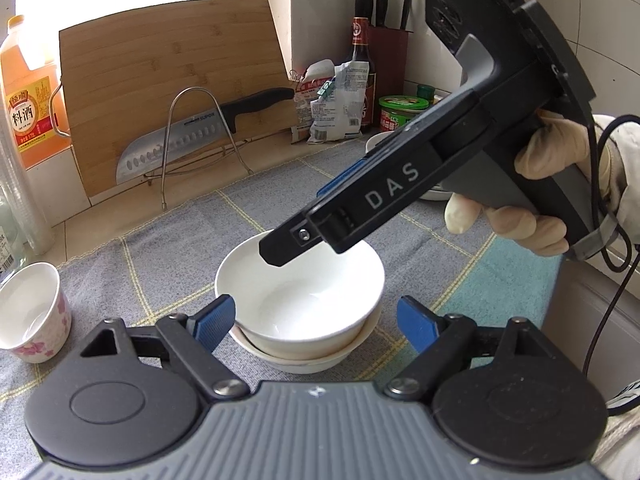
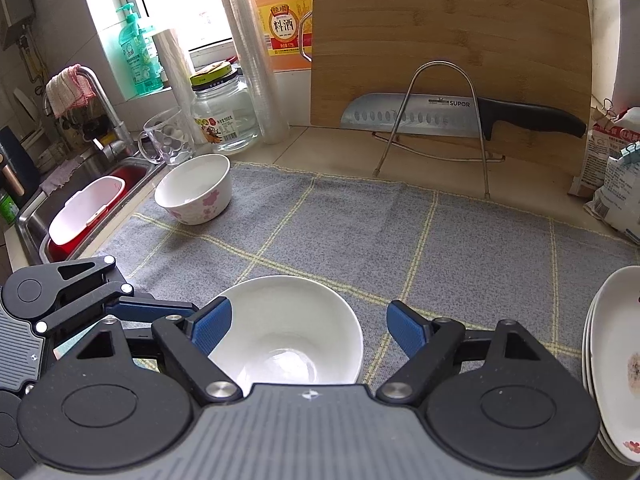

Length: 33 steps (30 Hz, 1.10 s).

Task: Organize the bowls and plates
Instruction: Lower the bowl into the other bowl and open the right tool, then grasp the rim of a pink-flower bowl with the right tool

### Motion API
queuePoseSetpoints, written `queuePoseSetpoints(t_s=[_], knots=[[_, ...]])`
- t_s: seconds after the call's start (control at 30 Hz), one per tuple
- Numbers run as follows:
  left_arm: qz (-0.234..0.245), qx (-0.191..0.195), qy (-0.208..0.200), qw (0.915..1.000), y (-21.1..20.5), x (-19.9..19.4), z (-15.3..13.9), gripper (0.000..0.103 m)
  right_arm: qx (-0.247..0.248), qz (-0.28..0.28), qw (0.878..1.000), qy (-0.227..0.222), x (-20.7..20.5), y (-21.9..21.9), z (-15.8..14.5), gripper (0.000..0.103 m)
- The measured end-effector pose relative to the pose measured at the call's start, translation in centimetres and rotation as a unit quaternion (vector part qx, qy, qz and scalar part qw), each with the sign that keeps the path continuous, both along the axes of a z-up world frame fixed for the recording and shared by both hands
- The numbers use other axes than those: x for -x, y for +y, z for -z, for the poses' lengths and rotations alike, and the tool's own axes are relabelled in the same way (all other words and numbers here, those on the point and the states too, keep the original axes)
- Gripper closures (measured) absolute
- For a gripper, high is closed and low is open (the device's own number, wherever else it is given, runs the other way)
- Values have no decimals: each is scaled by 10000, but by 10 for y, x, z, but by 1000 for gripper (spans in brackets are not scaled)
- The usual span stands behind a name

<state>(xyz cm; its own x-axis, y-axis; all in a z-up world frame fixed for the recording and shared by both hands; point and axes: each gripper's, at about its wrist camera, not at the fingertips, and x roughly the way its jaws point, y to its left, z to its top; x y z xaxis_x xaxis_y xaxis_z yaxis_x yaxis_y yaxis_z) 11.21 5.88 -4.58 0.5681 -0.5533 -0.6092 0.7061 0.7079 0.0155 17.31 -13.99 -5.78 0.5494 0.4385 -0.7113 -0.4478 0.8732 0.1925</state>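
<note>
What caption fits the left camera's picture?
Both open grippers, left and right, hover at stacked white bowls.

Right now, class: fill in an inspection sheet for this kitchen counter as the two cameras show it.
Surface: grey checked cloth on the counter.
Job's things: white bowl nested in another; floral bowl near the sink; plates stacked at right.
Clutter: knife, cutting board, jar, bottle.
Grippers: left tool open; right tool open over the bowl.
Cables: black cable.
Surroundings: sink, window.
</note>
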Motion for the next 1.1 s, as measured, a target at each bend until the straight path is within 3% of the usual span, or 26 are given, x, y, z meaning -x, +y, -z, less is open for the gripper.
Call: queuePoseSetpoints(t_s=[0.1, 0.23, 0.4, 0.7, 0.87, 1.1], knots=[[-94, 47, -62, 9999, 6, 1, -3, 15, 20, 2, 10000, -24, -1, 1, -1, 14], [-360, 58, -107, 9993, 20, -1, -4, 10, 28, -33, 10000, -87, -5, 6, -4, 6], [-989, 40, -93, 9950, 55, -16, -1, 8, 64, -185, 9996, -206, -12, 24, -11, 0], [-2447, -285, -115, 9691, 128, -62, 19, 7, 248, -583, 9976, -284, -38, 70, -24, 0], [-2746, -359, -156, 9607, 147, -85, 32, 7, 302, -824, 9957, -308, -55, 100, -30, 0], [-2815, -370, -181, 9587, 152, -110, 46, 7, 405, -1070, 9930, -290, -80, 131, -32, 0]])
